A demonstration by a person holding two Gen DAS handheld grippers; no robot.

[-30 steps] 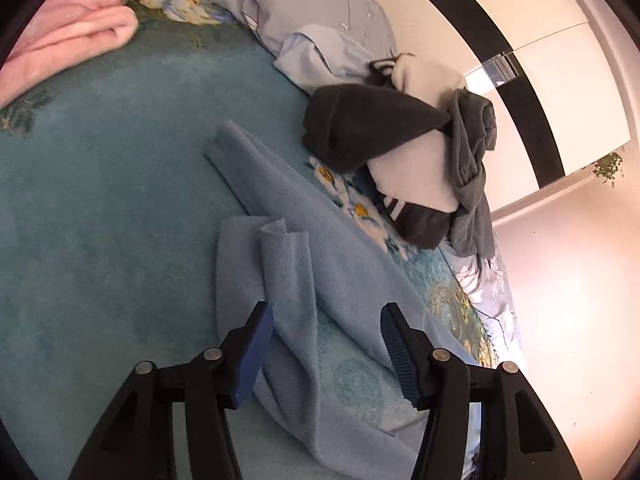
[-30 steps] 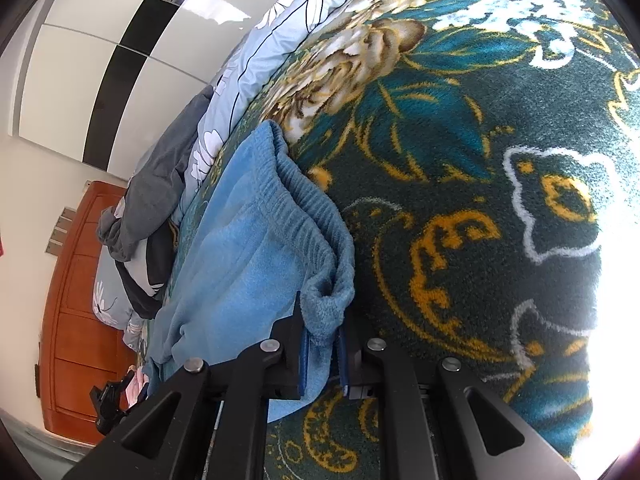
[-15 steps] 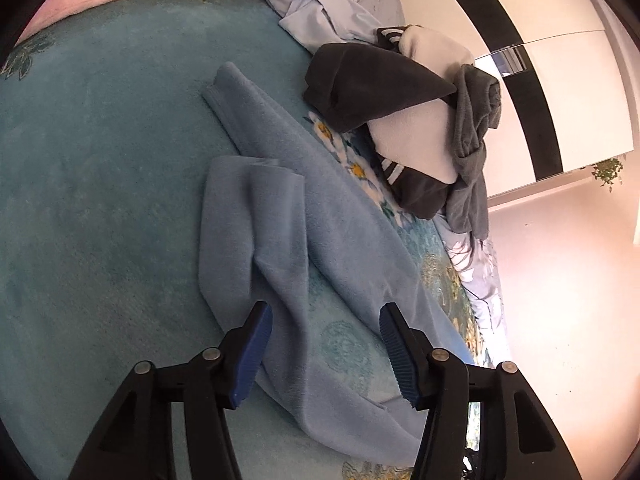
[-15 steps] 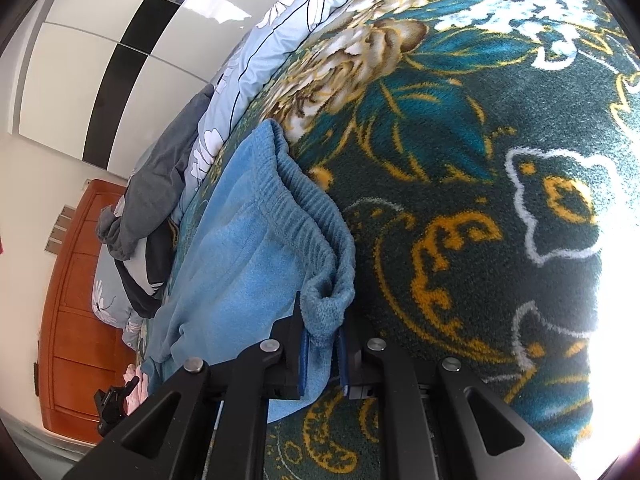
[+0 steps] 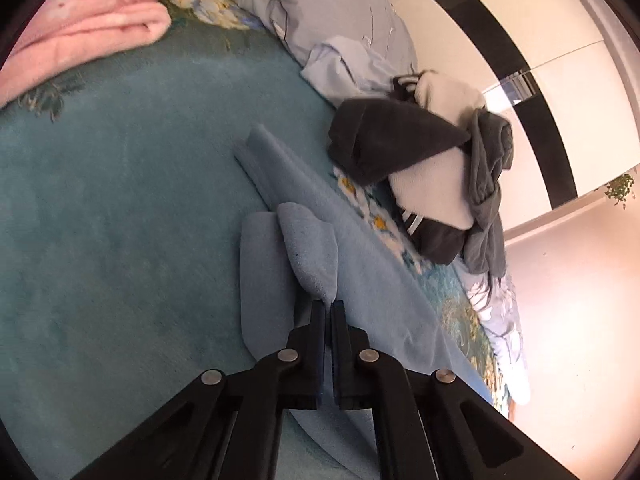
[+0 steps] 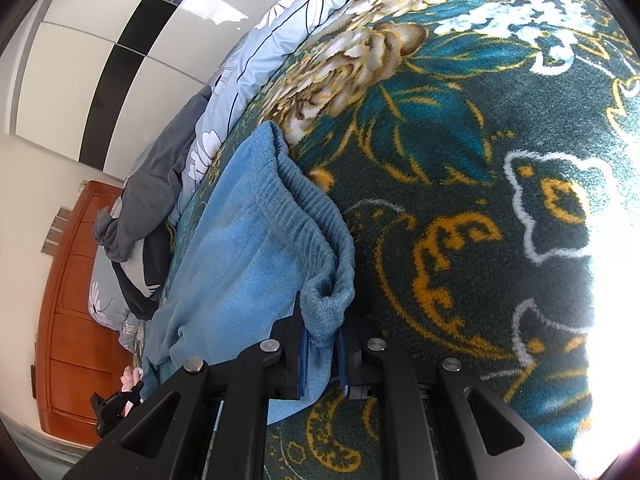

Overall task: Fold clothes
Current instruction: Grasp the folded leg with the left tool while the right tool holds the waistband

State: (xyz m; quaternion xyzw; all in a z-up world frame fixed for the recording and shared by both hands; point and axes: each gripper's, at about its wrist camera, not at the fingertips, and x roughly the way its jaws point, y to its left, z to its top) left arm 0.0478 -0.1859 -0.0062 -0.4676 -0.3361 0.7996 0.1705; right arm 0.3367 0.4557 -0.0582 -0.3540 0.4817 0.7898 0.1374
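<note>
Your left gripper (image 5: 327, 309) has its jaws pinched together on a raised fold of the blue trousers (image 5: 312, 256), at the leg end. From those jaws the cloth peaks just ahead, one leg lies flat to the left of the pinch, and the other runs ahead and slightly left as a long band. The rest of the garment passes under the jaws and off to their right and behind.

Your right gripper (image 6: 322, 334) is clamped on the ribbed waistband (image 6: 296, 208), which bunches up just ahead of the jaws and stretches ahead and left. The trousers run leftward from these jaws, toward the far tip of your left tool (image 6: 116, 400), low at the left edge.

So the long axis of the garment spans between your two grips, one end in each. My judgement is that the fold turns on bringing one end over the other along that axis, keeping both ends level.

The surface is a plush teal blanket (image 5: 120, 220) with gold and white flowers. Ahead and right of the left jaws sits a heap of dark and white clothes (image 5: 424, 168); far ahead left lies a pink garment (image 5: 88, 20). A pale floral quilt (image 5: 320, 4), a white and black wardrobe (image 6: 100, 60) and a wooden headboard (image 6: 76, 300) close the room.
</note>
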